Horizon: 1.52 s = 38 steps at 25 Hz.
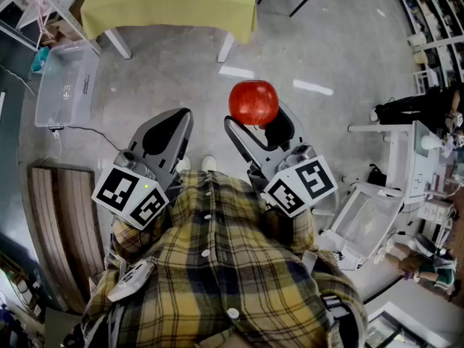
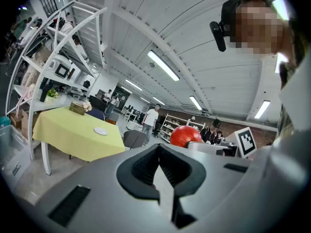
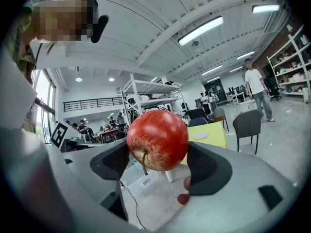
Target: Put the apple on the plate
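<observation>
A red apple (image 1: 254,101) sits between the jaws of my right gripper (image 1: 257,119), which is shut on it and held in the air above the grey floor. In the right gripper view the apple (image 3: 158,140) fills the gap between the dark pads, stem toward the camera. My left gripper (image 1: 180,119) is beside it on the left, jaws together with nothing in them. A small white plate (image 2: 101,131) lies on a table with a yellow-green cloth (image 1: 170,2) some way ahead. The plate (image 3: 200,136) also shows beyond the apple.
A clear plastic bin (image 1: 69,82) stands on the floor left of the table. A slatted wooden bench (image 1: 61,230) is at my left, white frames (image 1: 370,223) at my right. Grey chairs (image 3: 248,125) and a standing person (image 3: 255,86) are beyond the table.
</observation>
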{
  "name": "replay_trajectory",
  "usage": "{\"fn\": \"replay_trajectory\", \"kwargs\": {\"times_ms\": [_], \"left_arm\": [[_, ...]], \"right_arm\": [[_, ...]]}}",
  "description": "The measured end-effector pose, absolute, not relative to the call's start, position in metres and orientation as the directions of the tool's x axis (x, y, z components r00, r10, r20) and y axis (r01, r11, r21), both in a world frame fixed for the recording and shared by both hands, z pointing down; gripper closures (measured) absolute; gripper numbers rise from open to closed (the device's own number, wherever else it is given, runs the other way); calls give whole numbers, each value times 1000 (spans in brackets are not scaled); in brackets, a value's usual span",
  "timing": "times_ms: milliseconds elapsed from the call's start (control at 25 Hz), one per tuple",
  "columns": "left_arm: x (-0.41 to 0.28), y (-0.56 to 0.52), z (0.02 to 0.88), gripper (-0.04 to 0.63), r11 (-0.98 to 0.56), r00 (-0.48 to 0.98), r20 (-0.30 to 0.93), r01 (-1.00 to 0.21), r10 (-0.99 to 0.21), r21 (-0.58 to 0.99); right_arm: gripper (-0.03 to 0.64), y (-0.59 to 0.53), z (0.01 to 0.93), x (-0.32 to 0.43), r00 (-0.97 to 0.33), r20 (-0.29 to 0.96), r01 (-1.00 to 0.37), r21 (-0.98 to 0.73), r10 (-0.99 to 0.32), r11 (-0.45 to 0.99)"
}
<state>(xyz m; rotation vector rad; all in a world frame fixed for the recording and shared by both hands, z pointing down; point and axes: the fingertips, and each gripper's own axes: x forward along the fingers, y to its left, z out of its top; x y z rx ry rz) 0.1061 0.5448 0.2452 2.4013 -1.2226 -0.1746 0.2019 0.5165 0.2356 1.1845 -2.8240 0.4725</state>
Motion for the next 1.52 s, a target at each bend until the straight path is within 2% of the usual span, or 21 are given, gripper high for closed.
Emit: {"fn": "replay_trajectory", "kwargs": {"times_ms": [1120,1520], "left_arm": [[162,572,251,588,-479,556,85,-775,-827,412],[156,550,257,588,-456,542,102,-782,-834,424]], "right_arm": [[245,538,236,260,-735,107,-669,-275,-670,690],[245,514,244,254,-746,128,-659,-287,-654,695]]}}
